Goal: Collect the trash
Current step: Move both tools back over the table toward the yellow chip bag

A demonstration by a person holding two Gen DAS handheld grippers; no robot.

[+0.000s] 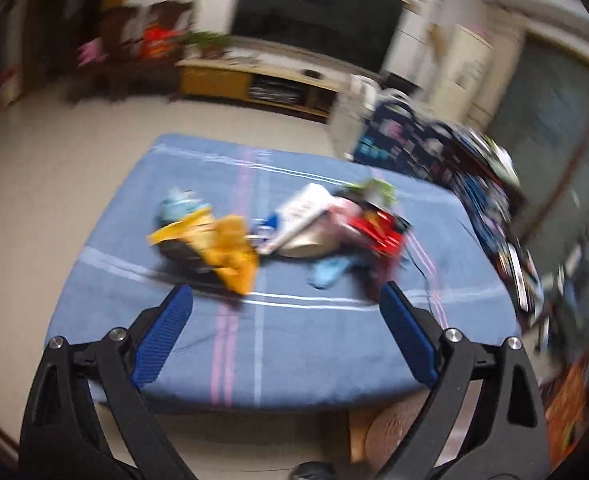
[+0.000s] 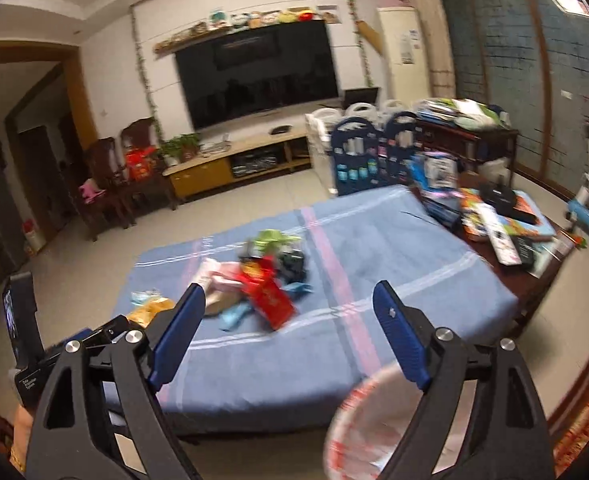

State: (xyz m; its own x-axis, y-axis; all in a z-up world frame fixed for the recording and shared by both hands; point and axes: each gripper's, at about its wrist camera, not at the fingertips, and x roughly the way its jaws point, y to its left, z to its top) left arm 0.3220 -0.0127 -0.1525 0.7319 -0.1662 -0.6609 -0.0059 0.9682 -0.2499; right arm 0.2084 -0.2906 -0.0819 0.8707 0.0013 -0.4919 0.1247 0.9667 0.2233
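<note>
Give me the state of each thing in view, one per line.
left gripper: jaws open, empty, above the table's near edge
right gripper: jaws open, empty
red packet: lying loose on the blue cloth
yellow wrapper: crumpled, lying apart from the main pile
TV: off

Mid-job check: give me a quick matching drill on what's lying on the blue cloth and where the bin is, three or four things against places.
Things:
1. yellow wrapper
2. red packet
3. green wrapper
4. bin

Places:
A. far edge of the trash pile
B. on the floor at the near edge of the table, below the right tool
C. left end of the pile, in front of the left tool
D. middle of the pile, near side

Pairs: 1-C, 2-D, 3-A, 4-B
</note>
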